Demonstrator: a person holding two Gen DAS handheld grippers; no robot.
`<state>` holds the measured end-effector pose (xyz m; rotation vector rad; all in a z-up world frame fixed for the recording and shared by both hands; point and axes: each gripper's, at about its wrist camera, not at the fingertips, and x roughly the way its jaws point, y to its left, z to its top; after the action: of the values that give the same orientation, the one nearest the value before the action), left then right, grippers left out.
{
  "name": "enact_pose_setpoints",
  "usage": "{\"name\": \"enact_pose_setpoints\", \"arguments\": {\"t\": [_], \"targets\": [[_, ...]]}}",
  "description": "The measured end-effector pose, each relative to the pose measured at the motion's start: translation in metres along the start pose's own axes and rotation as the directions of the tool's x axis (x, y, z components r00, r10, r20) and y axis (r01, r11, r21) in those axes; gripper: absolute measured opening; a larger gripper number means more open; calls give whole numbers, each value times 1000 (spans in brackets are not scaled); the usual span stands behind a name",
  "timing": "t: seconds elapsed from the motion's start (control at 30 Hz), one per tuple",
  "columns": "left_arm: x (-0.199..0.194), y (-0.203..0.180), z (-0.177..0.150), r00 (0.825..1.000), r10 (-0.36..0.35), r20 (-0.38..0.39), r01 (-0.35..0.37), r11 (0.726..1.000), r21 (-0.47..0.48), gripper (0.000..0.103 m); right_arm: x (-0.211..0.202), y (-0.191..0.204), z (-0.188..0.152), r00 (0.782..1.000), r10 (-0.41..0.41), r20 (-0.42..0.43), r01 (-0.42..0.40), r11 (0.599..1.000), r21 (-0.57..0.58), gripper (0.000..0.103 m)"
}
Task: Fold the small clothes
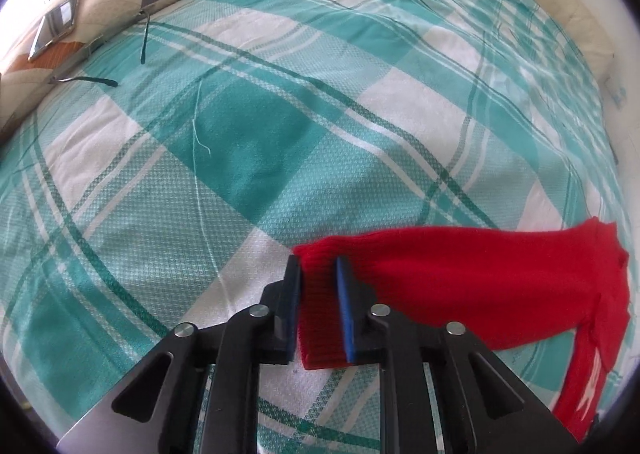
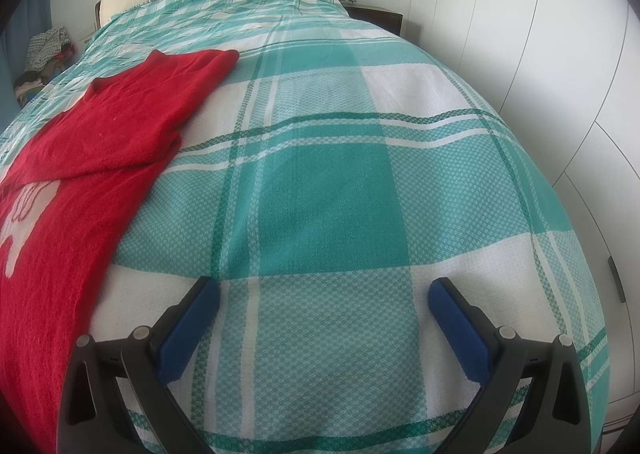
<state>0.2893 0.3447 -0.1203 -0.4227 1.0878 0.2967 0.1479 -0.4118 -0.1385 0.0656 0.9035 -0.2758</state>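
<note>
One sleeve cuff point(image 1: 318, 314) of the red sweater point(image 2: 80, 174) on the bed point(image 2: 320, 174) is pinched by the left gripper point(image 1: 318, 306) — right gripper point(image 2: 324, 318) gapes empty. Carry it across smoothly — no bunching.

You face a bed cover point(image 2: 340, 182) checked in teal, pale aqua and white with thin dark-green lines. On its left lies a bright red knitted sweater point(image 2: 100, 142) bearing a white motif. Your grippers' pads point(image 2: 188, 328) are blue.
</note>
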Motion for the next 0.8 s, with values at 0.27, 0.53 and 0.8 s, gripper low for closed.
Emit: {"name": "enact_pose_setpoints", "arguments": {"t": [0.27,0.53,0.8], "targets": [[-103,-91,18,965,-192,179,171,977,129,3,0,0,0,1000,-1,0,1,1000,0,103],[-185,-279,-11,872,-455,179,342,830,441,3,0,0,0,1000,0,0,0,1000,0,103],[-171,-336,-53,901,-427,75,308,754,580,59,0,0,0,1000,0,-1,0,1000,0,103]]}}
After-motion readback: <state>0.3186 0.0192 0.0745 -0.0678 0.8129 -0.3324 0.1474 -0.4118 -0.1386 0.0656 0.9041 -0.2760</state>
